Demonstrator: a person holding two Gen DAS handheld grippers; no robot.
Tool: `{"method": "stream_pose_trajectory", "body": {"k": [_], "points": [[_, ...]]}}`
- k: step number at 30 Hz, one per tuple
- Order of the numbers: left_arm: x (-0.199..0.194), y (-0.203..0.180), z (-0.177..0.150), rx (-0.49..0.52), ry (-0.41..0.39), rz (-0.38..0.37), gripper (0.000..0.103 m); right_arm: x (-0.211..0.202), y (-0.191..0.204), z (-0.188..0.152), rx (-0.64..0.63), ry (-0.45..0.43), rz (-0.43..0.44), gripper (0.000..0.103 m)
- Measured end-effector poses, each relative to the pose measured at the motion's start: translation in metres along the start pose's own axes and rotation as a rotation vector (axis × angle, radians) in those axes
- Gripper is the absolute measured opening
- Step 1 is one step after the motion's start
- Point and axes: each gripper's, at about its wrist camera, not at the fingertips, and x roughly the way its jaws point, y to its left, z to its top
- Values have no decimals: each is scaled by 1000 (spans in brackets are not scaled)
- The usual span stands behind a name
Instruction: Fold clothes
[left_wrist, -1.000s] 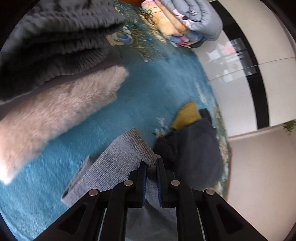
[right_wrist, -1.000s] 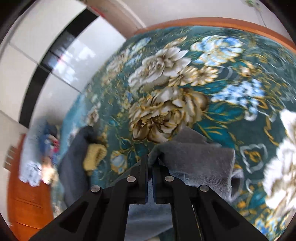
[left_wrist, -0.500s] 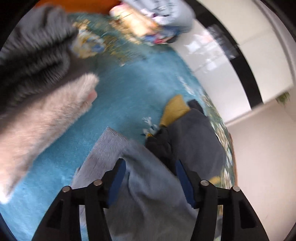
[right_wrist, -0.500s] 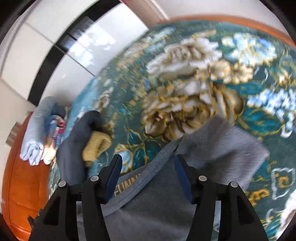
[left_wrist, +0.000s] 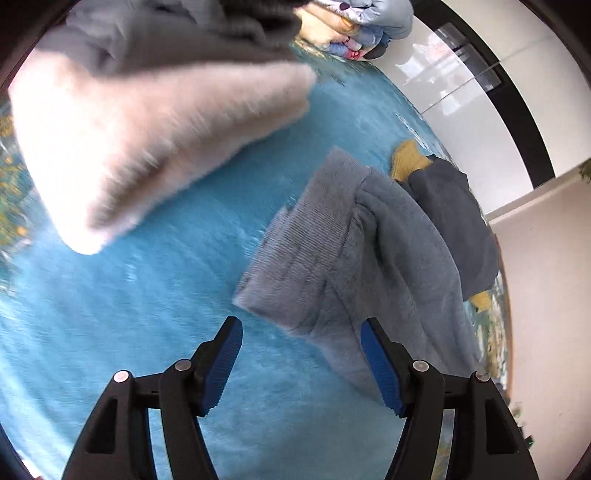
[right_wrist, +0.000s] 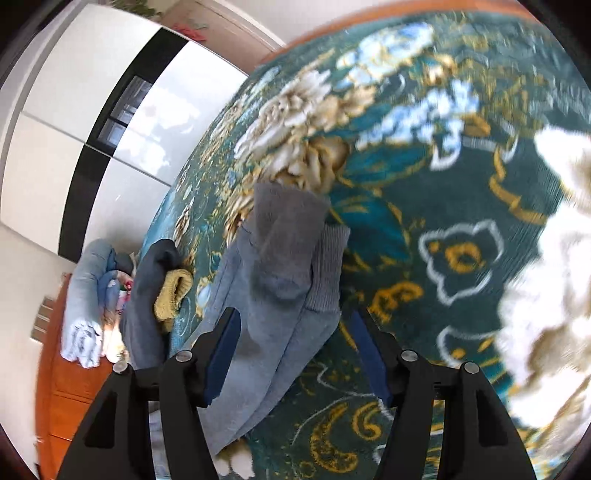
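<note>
A grey sweatshirt lies folded on the teal floral blanket, ribbed hem toward the upper left. It also shows in the right wrist view, with a ribbed cuff on its right side. My left gripper is open and empty, just in front of the sweatshirt's near edge. My right gripper is open and empty, above the sweatshirt's lower part.
A pale fluffy garment under a grey knit fills the upper left of the left wrist view. A dark blue garment with a mustard piece lies beyond the sweatshirt, also in the right wrist view. Bundled clothes lie farther off. White wardrobe doors stand behind.
Both grippers were shut on the grey sweatshirt, then opened and let it go. Both have drawn back, and the sweatshirt now lies on the blanket.
</note>
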Motion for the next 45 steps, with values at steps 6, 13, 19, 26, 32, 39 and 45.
{"method": "stream_pose_trajectory", "body": {"k": [6,13,19,26,32,39,45], "points": [[24,-5,14,-111,22,-84,71,19,5,-1,23,6,5,64],[38,-20,36,-145,-44,-72,69,31,-1,7,74,-52,2,66],[50,-34,49,-139,-96,12,50,34,-12,12,141,-86,28,66],[31,-67,68,-35,-148,11,13,41,13,17,82,-78,-23,17],[-64,-82,75,111,-274,-244,12,-30,66,25,-107,-216,190,15],[-38,25,32,14,-47,-177,14,-61,3,-11,-124,-155,159,16],[-30,55,19,-72,27,-195,14,-31,-60,-39,18,-44,59,16]]}}
